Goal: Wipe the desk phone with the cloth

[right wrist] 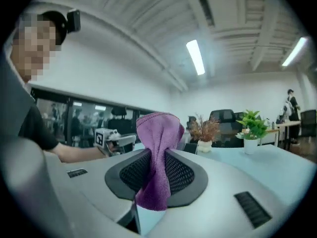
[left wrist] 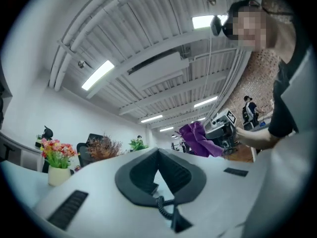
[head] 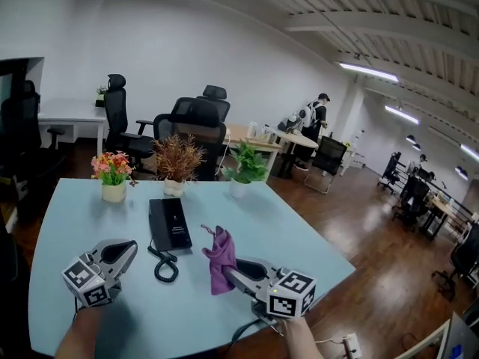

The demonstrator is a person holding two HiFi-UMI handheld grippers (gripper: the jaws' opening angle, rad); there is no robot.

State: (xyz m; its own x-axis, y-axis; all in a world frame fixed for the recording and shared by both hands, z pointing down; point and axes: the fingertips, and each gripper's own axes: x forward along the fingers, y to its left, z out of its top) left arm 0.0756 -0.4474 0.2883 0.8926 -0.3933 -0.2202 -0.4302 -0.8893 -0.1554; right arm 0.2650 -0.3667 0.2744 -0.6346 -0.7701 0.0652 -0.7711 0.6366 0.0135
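Observation:
A black desk phone lies flat on the light blue table, its coiled cord looping toward me. My right gripper is shut on a purple cloth that it holds up just right of the phone. In the right gripper view the cloth is pinched between the jaws and droops over them. My left gripper hovers left of the cord with its jaws closed and nothing between them. From the left gripper view the cloth shows to the right and the cord below.
Three potted plants stand along the table's far edge: flowers, a brown dried plant and a green plant. Black office chairs stand behind them. The table's right corner drops to wooden floor with a power strip.

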